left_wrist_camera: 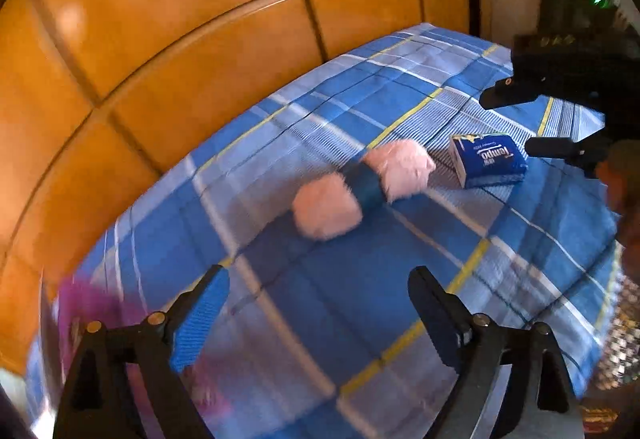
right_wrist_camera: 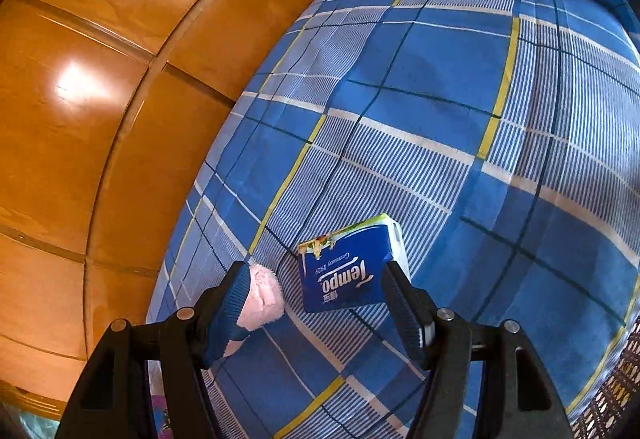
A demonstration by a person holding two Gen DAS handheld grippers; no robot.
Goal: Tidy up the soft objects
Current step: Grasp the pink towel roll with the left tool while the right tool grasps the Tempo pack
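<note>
Glossy orange-brown wood panelling (left_wrist_camera: 160, 51) fills the upper left of the left wrist view, meeting the far edge of a bed under a blue plaid cover (left_wrist_camera: 400, 247). At mid-frame lies a pink fluffy earmuff (left_wrist_camera: 360, 187), two puffs joined by a dark blue band, with a blue Tempo tissue pack (left_wrist_camera: 486, 159) just right of it. The left gripper (left_wrist_camera: 320, 311) stands wide open over bare cover at the bottom, nothing between its fingers. A blurred magenta thing (left_wrist_camera: 92, 303) at lower left is cut off and unreadable. The right gripper (left_wrist_camera: 520, 119) enters from the right edge, fingers apart.

From the right wrist, the same panelling (right_wrist_camera: 100, 119) curves down the left, and much open cover (right_wrist_camera: 480, 99) stretches beyond the pack. The right gripper (right_wrist_camera: 316, 303) is open, the tissue pack (right_wrist_camera: 348, 271) between its fingertips; whether the right pad touches it I cannot tell. One earmuff (right_wrist_camera: 262, 299) puff shows, half hidden behind the left finger.
</note>
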